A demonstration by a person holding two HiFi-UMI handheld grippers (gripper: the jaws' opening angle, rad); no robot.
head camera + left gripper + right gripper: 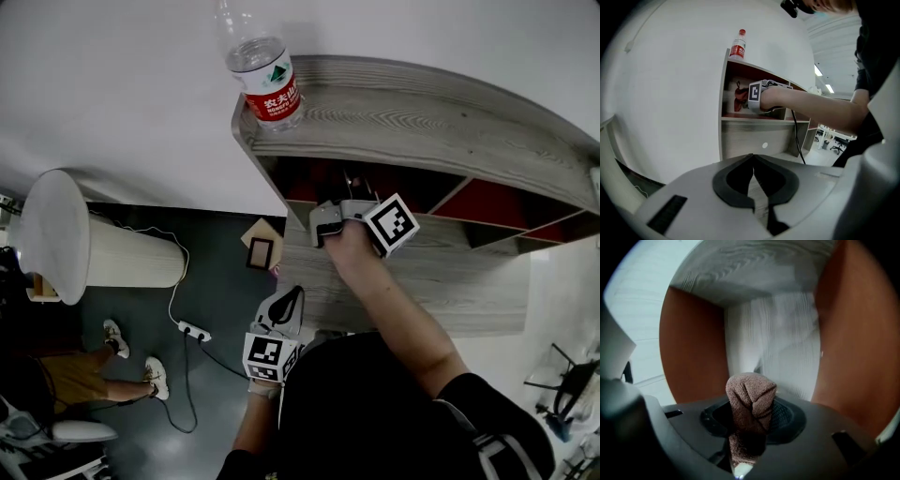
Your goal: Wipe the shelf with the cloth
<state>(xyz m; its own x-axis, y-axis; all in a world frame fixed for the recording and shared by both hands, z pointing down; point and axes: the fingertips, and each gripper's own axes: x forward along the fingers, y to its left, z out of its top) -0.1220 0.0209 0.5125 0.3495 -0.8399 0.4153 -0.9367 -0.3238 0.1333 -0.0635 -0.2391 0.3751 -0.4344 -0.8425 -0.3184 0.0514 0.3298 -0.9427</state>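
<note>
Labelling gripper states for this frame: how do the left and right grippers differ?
The right gripper is shut on the brown cloth. The left gripper has its jaws together on nothing. The right gripper reaches into the upper compartment of the shelf, while the left gripper hangs low, outside the shelf. Both carry a marker cube.

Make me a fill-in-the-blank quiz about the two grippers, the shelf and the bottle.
1. The right gripper is shut on a brown ____.
2. The left gripper, jaws shut, holds ____.
3. The red-labelled bottle stands on ____ of the shelf.
Missing words: cloth; nothing; top.
</note>
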